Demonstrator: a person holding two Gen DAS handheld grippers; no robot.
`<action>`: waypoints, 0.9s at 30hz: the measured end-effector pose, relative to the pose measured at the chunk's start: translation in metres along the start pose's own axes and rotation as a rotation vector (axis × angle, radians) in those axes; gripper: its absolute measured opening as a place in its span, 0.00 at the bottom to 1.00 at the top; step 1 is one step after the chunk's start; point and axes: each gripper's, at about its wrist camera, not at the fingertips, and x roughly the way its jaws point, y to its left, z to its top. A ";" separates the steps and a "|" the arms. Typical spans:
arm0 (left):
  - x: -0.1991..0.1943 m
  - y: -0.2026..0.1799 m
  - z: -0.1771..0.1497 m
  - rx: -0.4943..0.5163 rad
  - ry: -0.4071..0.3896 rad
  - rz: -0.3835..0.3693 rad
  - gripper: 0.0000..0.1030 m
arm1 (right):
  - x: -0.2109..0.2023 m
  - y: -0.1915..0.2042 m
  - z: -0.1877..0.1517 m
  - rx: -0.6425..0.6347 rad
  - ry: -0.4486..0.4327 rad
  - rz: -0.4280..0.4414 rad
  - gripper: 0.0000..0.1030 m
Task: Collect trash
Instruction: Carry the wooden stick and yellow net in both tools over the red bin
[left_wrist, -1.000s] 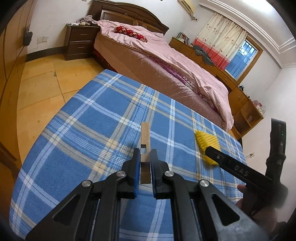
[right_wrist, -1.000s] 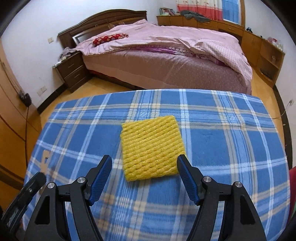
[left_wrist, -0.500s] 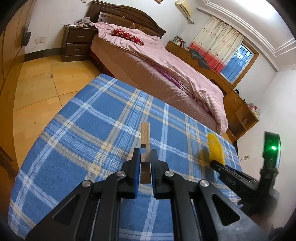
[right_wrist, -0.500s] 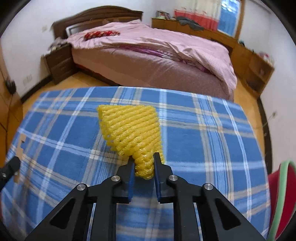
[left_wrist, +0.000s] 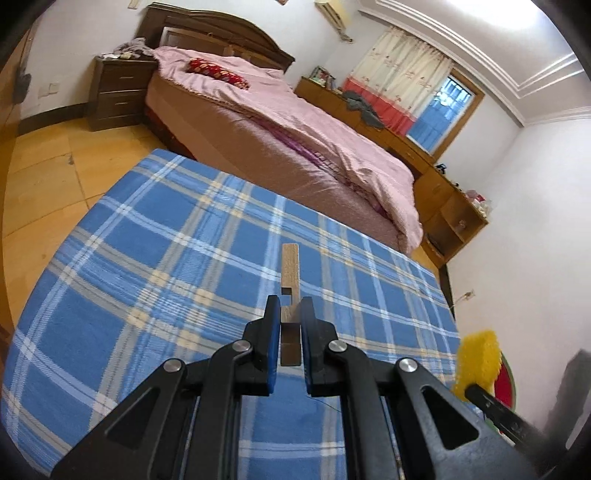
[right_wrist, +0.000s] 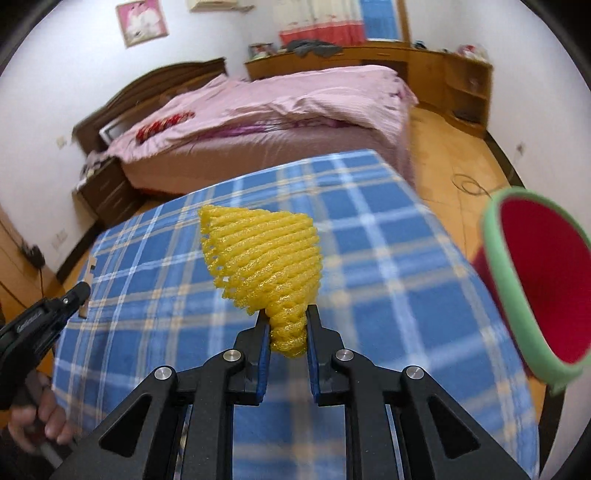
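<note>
My left gripper (left_wrist: 290, 306) is shut on a thin notched wooden strip (left_wrist: 290, 266) that sticks out past its tips above the blue plaid tablecloth (left_wrist: 147, 258). In the right wrist view my right gripper (right_wrist: 286, 317) is shut on a yellow foam fruit net (right_wrist: 262, 258), pinched at its lower end and lifted off the cloth (right_wrist: 388, 295). A red bin with a green rim (right_wrist: 498, 266) stands off the table's right edge. From the left wrist view the net (left_wrist: 478, 354) shows at the far right, in front of the bin (left_wrist: 504, 380). The left gripper (right_wrist: 79, 291) appears at the left.
A bed with a pink cover (left_wrist: 277, 122) lies beyond the table, a dark nightstand (left_wrist: 118, 96) beside it. Wooden cabinets (right_wrist: 443, 77) line the far wall. A hand (right_wrist: 48, 417) holds the left gripper's handle. Wood floor surrounds the table.
The right gripper shut on the yellow net, lifted it off the cloth and swung right until the red bin came into view. The left gripper kept its hold on the strip and shifted slightly.
</note>
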 end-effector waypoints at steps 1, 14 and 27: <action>-0.001 -0.002 0.000 0.004 0.003 -0.015 0.09 | -0.005 -0.006 -0.001 0.010 -0.004 0.000 0.16; -0.021 -0.045 -0.012 0.103 0.001 -0.062 0.09 | -0.069 -0.097 -0.028 0.180 -0.111 -0.027 0.16; -0.022 -0.139 -0.035 0.220 0.106 -0.201 0.09 | -0.099 -0.172 -0.039 0.305 -0.197 -0.073 0.17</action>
